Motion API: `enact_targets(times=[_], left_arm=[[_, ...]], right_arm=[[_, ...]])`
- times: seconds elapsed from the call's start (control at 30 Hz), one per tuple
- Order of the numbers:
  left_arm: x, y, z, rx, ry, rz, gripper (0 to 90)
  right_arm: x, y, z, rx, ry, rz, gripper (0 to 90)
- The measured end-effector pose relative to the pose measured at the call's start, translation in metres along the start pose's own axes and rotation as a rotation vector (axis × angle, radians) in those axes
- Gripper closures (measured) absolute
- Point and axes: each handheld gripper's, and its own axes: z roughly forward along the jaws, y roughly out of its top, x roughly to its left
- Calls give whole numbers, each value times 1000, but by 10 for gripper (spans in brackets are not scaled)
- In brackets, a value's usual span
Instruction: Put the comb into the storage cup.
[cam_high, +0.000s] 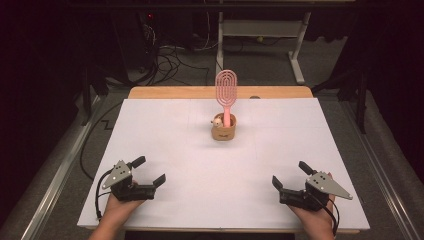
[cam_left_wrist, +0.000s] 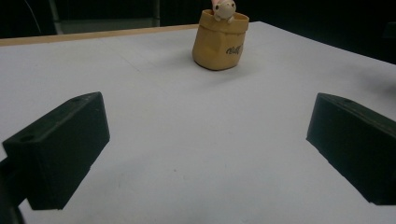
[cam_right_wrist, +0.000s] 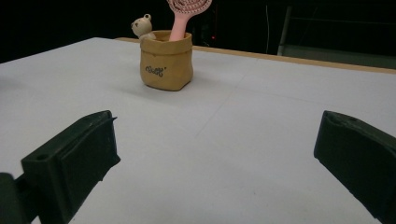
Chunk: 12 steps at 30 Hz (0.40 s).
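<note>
A small tan pot shaped like a paper bag (cam_high: 223, 131) (cam_left_wrist: 220, 41) (cam_right_wrist: 166, 60) stands upright near the middle of the white table (cam_high: 220, 165). A pink hairbrush (cam_high: 226, 95) (cam_right_wrist: 186, 14) stands in it, head up, and a little bear figure (cam_high: 217, 120) (cam_left_wrist: 224, 10) (cam_right_wrist: 142, 26) peeks over its rim. My left gripper (cam_high: 149, 171) (cam_left_wrist: 205, 149) rests near the front left edge, open, nothing between its jaws. My right gripper (cam_high: 290, 175) (cam_right_wrist: 215, 163) rests near the front right edge, open and empty too. Both point toward the pot from well short of it.
The table's wooden far edge (cam_high: 220, 92) shows beyond the white surface. Behind it are a dark floor with cables (cam_high: 170, 60) and a white desk frame (cam_high: 260, 30). A wide bare stretch of table lies between the grippers and the pot.
</note>
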Motion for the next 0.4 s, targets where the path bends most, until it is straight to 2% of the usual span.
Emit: enact_targets(times=[0.07,0.2,0.4], left_arm=[[0,0,0,1,1,0,0],[1,0,0,1,8,-2,0],[1,2,-2,-1,21,4,0]], right_arm=[[-2,-1,-1,0,-5,-4,1],[-6,-2,-4,1,-17,18,1],[-2,-1,-4,1,-14,-17,1]])
